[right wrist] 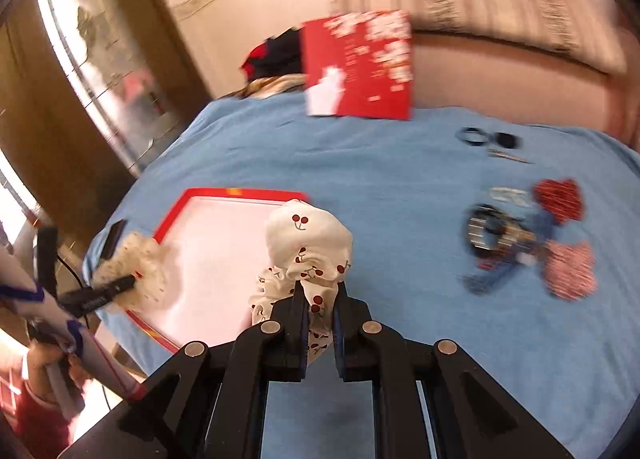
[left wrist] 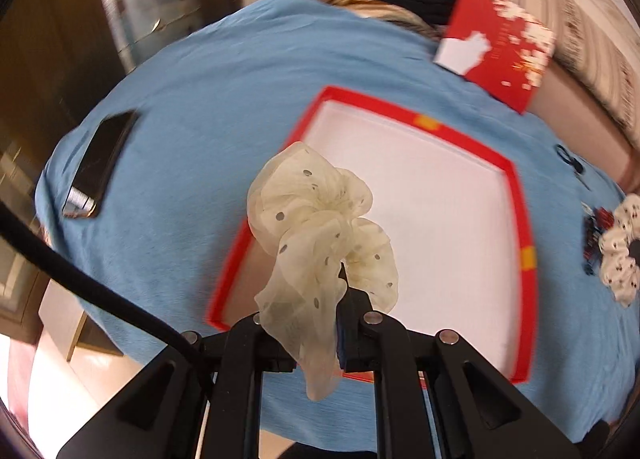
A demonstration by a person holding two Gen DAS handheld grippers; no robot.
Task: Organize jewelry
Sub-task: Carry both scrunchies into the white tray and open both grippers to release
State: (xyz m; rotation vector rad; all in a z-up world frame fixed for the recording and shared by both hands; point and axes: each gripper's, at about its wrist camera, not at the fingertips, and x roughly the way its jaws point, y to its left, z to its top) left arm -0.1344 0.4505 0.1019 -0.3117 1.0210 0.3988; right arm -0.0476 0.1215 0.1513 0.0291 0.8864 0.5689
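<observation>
- Claws first: the left claw is clamped on a cream dotted scrunchie, which bunches up ahead of its tips and trails down between the two fingers.
- From the right wrist view the left claw reaches in from the left edge, held low and roughly level, with the cream dotted scrunchie at its tip over the near left edge of the tray.
- A sleeved arm with a hand grips that tool's handle at the lower left; the hand itself is blurred.
- The right claw is closed on a white cherry-print scrunchie, whose bulk stands up just beyond the fingertips, a fold pinched between them.
- The tray, red-rimmed with a white floor, lies directly ahead of the left claw and ahead-left of the right claw, resting on a blue cloth over the worktop.
- Ahead-right of the right claw, well apart, lies a pile of hair accessories; farther beyond it sit black hair ties.
- Left of the left claw, near the cloth's edge, lies a dark phone.
- A red card with white markings stands at the far side of the cloth; its print is too blurred to read.
- The left claw's body carries small white lettering in the right wrist view, also unreadable.
</observation>
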